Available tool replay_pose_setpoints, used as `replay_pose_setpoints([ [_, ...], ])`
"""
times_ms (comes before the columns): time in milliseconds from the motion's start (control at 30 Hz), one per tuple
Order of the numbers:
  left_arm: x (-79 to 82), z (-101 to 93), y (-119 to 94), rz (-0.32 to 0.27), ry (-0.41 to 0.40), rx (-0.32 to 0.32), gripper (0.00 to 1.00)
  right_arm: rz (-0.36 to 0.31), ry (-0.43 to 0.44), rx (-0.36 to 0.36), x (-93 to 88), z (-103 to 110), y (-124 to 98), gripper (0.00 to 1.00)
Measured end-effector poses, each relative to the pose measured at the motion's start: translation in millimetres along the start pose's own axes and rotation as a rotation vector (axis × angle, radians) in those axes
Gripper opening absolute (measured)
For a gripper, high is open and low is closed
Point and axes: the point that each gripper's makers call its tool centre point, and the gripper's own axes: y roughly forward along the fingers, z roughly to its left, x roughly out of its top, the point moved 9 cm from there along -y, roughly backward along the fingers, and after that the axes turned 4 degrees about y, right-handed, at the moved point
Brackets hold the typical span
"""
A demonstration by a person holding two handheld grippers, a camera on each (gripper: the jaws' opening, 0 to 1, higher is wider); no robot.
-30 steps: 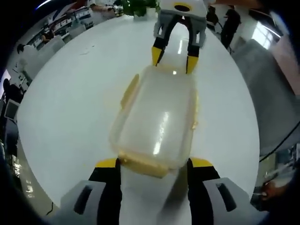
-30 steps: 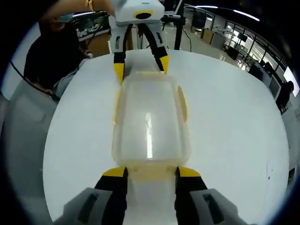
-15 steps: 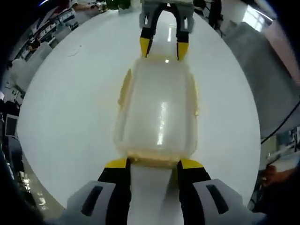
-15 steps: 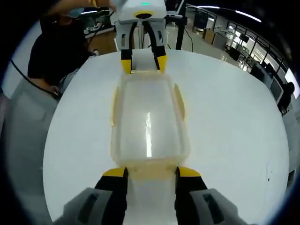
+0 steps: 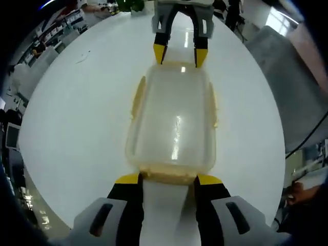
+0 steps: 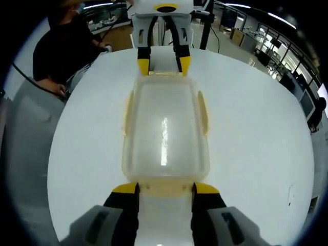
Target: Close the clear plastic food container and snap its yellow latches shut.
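A person in dark clothes [image 6: 61,56] stands beside the round white table [image 6: 256,133], where one clear container [image 6: 165,130], lid on and contents unclear, lies between two grippers, left gripper [image 5: 167,179] and right gripper [image 6: 165,188] each parted around a yellow end latch [image 6: 165,190].

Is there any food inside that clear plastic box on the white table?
Nothing shows inside the clear plastic box: through its cloudy lid only pale haze and glare appear. Small contents could be hidden. It sits on the white table, between the left gripper and right gripper.
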Motion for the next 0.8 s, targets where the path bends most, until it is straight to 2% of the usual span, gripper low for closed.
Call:
replay_pose_setpoints([
  [100,-0.2,-0.4,-1,-0.004,-0.003,0.002,0.36,0.004,0.004,0.003,-0.6,1,0,0.36],
  [267,3.8,-3.9,-1,0.017,0.002,-0.001,0.36,0.003,0.041,0.047,-4.0,7,-4,0.36],
  [433,10.4,-8.0,-5,0.033,0.012,0.016,0.36,0.013,0.050,0.038,-5.6,13,-6,0.36],
  [800,25.6,-21.0,-36,0.012,-0.012,0.034,0.36,-0.041,0.031,0.033,-3.3,23,-40,0.36],
])
